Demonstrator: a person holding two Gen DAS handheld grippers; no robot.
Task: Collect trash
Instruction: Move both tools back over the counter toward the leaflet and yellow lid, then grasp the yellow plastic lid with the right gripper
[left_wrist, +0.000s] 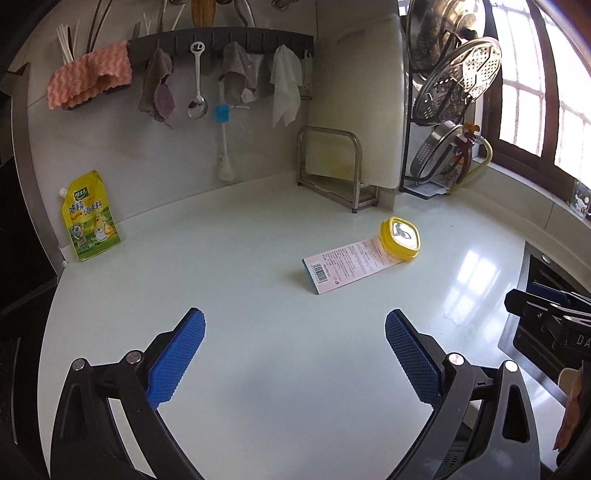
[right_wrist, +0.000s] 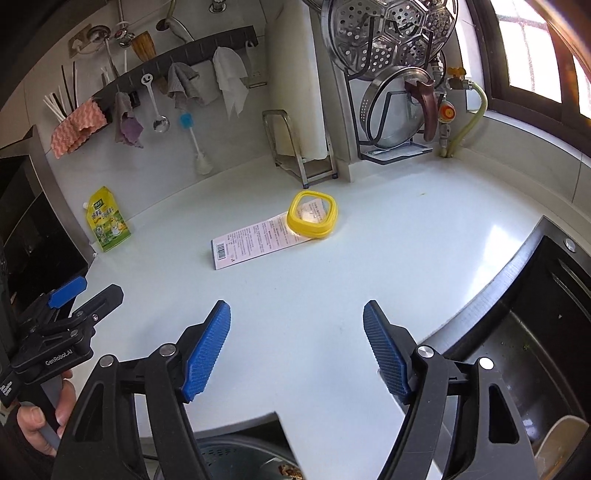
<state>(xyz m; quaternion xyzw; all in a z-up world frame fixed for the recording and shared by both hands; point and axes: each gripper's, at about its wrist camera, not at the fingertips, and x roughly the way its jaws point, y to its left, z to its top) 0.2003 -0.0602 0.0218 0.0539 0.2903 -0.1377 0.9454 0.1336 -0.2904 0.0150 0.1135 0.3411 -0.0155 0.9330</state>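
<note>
**Both grippers spread over the bench, card and yellow lid sitting out in the middle**

So the left gripper (left_wrist: 295, 354) has its blue ribbed pads wide apart with nothing between them, hovering over the glossy white bench (left_wrist: 258, 369). Same story for the right gripper (right_wrist: 297, 350): pads spread, holding nothing. In the right wrist view the left gripper shows up at about 8 o'clock, with a bit of the person's hand (right_wrist: 48, 417) on the handle.

The trash: a flat pink-and-white printed packaging card with a barcode (left_wrist: 347, 264) lies on the bench, around 1 o'clock from the left gripper. A rounded-square yellow plastic lid with a clear centre (left_wrist: 400, 238) sits on the card's far end, touching it. From the right wrist view the card (right_wrist: 255, 240) is at roughly 11 o'clock and the lid (right_wrist: 312, 214) at about 12, both well clear of the pads.

Other stuff: a yellow stand-up spouted seasoning pouch (left_wrist: 90, 218) stands against the back wall way out at 10 o'clock. A dark wall rail (left_wrist: 221, 42) holds a pink wavy sponge cloth (left_wrist: 90, 79), grey rags, a metal spoon and a white wipe. A pale cutting board (left_wrist: 364, 110) stands in a metal rack at 1 o'clock, with steel steamer trays and pot lids (left_wrist: 461, 77) in the rack beside it. The dark sink (right_wrist: 535, 321) is at 3 o'clock in the right wrist view.
</note>
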